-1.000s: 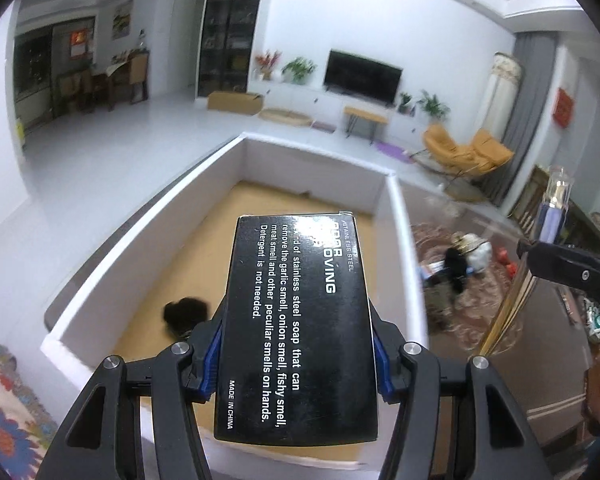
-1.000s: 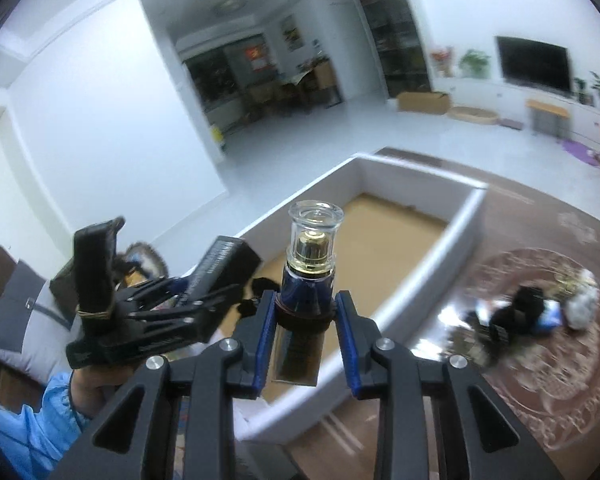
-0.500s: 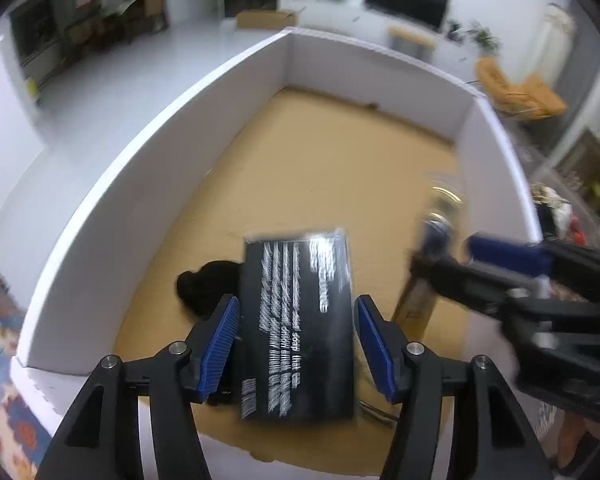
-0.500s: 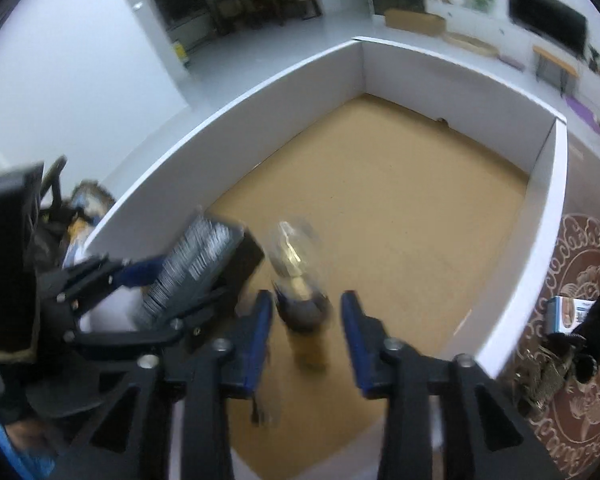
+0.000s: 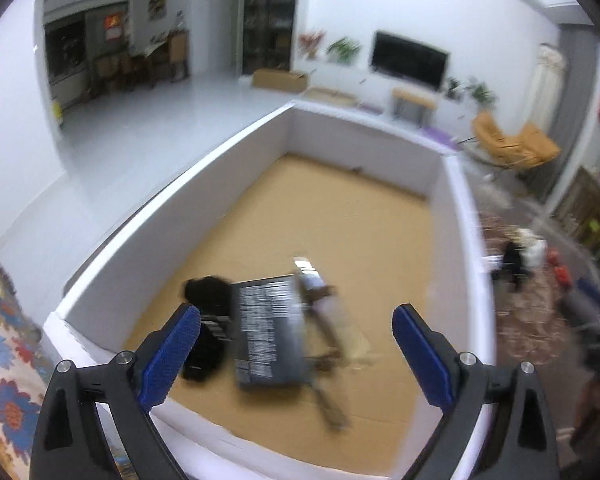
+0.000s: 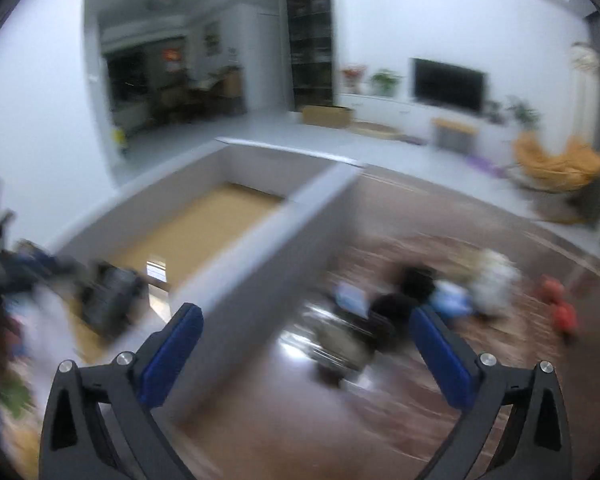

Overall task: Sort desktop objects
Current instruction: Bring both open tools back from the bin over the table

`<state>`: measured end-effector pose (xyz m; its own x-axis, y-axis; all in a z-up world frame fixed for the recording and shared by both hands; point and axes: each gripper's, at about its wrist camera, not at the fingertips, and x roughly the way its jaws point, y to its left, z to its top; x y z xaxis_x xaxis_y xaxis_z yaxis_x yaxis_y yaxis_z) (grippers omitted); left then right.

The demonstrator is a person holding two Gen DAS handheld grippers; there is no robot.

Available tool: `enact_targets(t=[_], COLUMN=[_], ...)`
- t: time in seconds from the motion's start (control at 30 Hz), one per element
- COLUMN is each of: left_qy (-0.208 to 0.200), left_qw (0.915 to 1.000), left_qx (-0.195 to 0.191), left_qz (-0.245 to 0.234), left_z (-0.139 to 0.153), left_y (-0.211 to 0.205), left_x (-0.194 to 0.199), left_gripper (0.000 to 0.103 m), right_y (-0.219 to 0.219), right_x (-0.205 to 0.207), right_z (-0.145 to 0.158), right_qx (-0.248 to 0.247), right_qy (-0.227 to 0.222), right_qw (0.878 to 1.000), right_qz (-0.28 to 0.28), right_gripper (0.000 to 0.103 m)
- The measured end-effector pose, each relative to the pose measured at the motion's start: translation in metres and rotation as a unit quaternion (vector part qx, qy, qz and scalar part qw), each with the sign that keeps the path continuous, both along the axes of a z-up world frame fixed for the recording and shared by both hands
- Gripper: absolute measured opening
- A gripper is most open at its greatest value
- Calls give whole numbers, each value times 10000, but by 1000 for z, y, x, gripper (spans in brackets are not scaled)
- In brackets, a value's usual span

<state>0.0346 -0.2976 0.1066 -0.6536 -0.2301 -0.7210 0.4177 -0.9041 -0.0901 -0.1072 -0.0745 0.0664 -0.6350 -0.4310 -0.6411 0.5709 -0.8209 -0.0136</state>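
— Both tools have let go since a second ago: our left tool (image 5: 296,344) held the black box (image 5: 270,330) and our right tool (image 6: 306,350) held the perfume bottle (image 5: 320,304); their jaws have just been opening and now stand wide with nothing between them.

— Where do they lie?

— Lower centre of the left view, blurred, on the brown floor of the white bin (image 5: 172,200), beside a dark object (image 5: 206,292).

— So two items look sorted. We judge the pile (image 6: 400,304) on the table (image 6: 380,420), centre right of our right view, comes next.
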Motion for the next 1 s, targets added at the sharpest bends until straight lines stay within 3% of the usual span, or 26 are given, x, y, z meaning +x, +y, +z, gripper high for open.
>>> enact_targets(t=[0.2, 0.3, 0.43, 0.57, 0.73, 1.0], left_qy=[505, 419, -8, -463, -877, -1137], left_qw=[9925, 9835, 9734, 9684, 9677, 9679], left_qx=[47, 170, 168, 88, -174, -359], left_qz=[-1116, -1750, -2287, -2450, -2358, -2214], left_z=[36, 37, 9, -41, -87, -120], left_y=[98, 152, 216, 258, 276, 282], left_x=[-4, -11, -29, -49, -70, -81], left_gripper=[99, 100, 100, 100, 100, 100], right_y=[134, 186, 242, 254, 259, 260], right_x=[-24, -26, -26, -28, -26, -24], right_z=[-59, -74, -81, -87, -92, -97], right_qx=[723, 933, 897, 796, 546, 480], right_qy=[-518, -675, -879, -1010, -1100, -1168], right_qw=[9883, 9788, 9683, 9655, 9660, 9645], right_qz=[-1240, -1691, -2158, -2264, -2274, -2319], right_gripper=[103, 103, 103, 103, 103, 103])
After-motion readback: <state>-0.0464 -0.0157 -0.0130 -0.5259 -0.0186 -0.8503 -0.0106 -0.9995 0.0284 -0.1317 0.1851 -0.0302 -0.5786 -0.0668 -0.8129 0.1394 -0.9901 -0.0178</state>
